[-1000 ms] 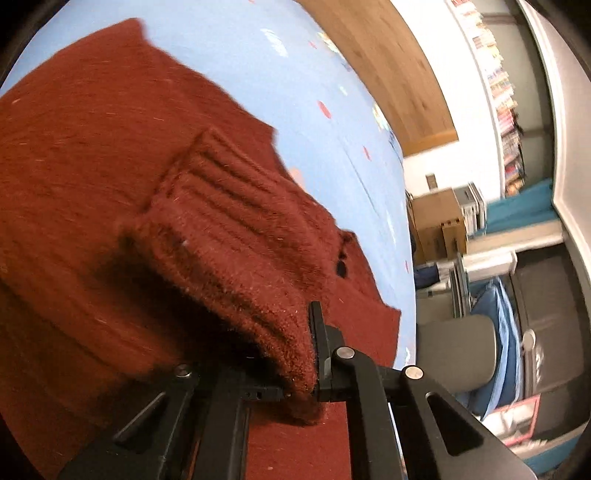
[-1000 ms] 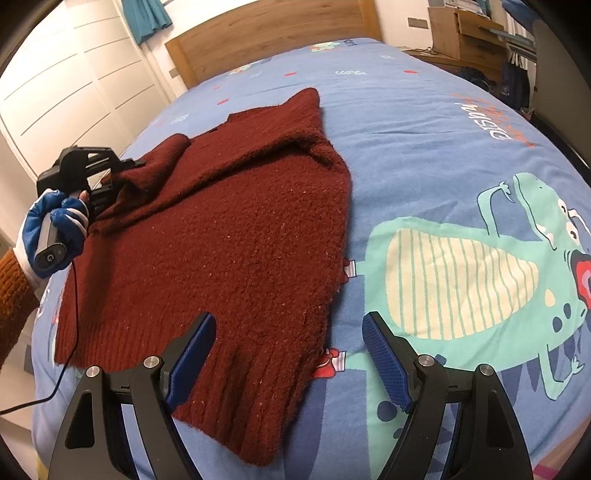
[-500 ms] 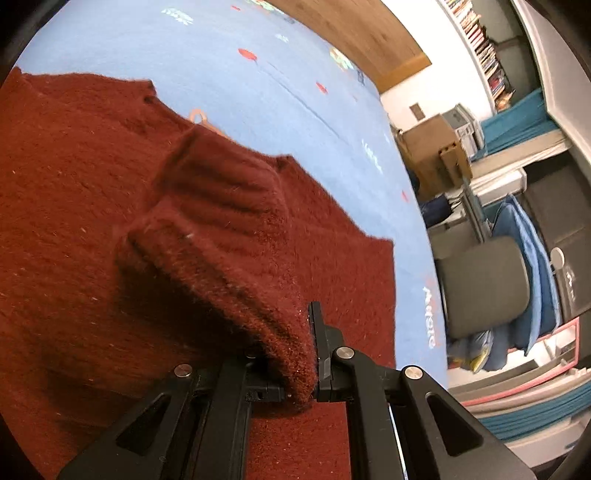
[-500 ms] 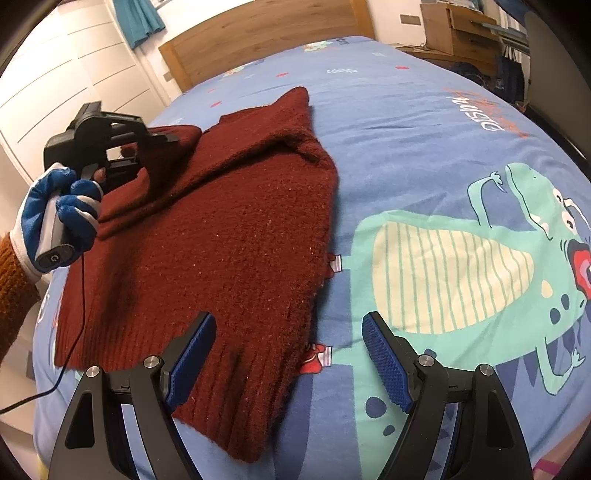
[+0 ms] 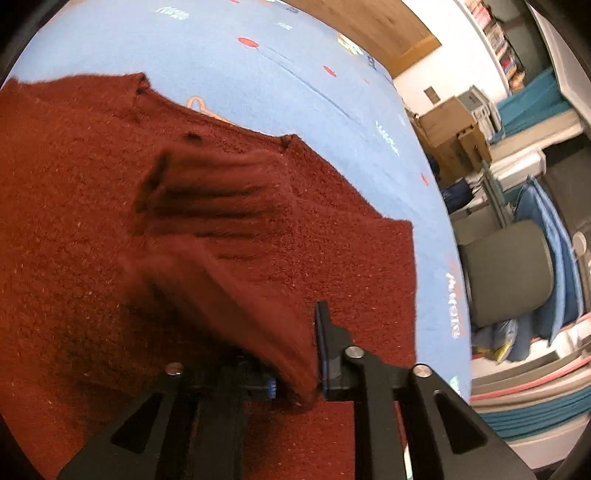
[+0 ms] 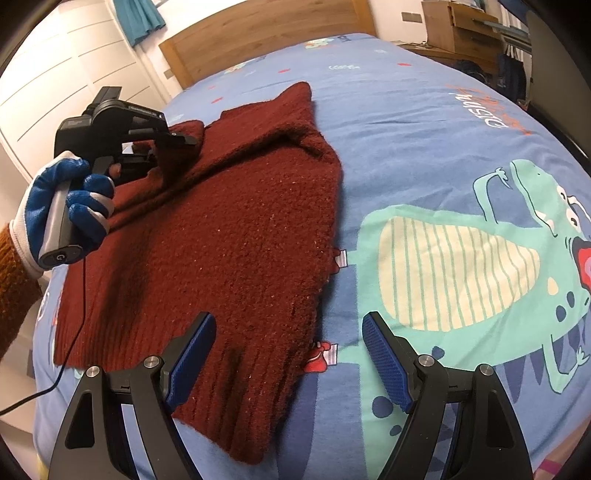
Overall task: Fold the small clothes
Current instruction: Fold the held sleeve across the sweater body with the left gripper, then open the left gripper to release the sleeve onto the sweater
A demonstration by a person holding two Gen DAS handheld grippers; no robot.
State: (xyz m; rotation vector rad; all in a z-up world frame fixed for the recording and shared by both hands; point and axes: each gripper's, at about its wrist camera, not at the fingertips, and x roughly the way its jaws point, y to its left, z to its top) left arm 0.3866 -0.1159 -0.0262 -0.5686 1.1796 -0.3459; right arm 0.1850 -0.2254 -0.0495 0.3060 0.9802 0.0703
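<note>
A dark red knitted sweater (image 6: 240,229) lies spread on the blue bed cover (image 6: 424,122); it also fills the left wrist view (image 5: 74,221). My left gripper (image 5: 299,373) is shut on the sweater's ribbed sleeve cuff (image 5: 229,206) and holds it lifted over the sweater body. In the right wrist view the left gripper (image 6: 173,147) sits at the sweater's far left, held by a blue-gloved hand (image 6: 70,199). My right gripper (image 6: 288,354) is open and empty, hovering above the sweater's near hem.
The bed cover has a green dinosaur print (image 6: 480,258). A wooden headboard (image 6: 258,33) and white wardrobe doors (image 6: 74,62) stand behind. A cardboard box (image 5: 454,133), a grey chair (image 5: 509,273) and shelves stand beside the bed. A black cable (image 6: 70,350) hangs from the left gripper.
My left gripper has carried the sleeve cuff up and inward over the sweater body. The right gripper has stayed open above the hem.
</note>
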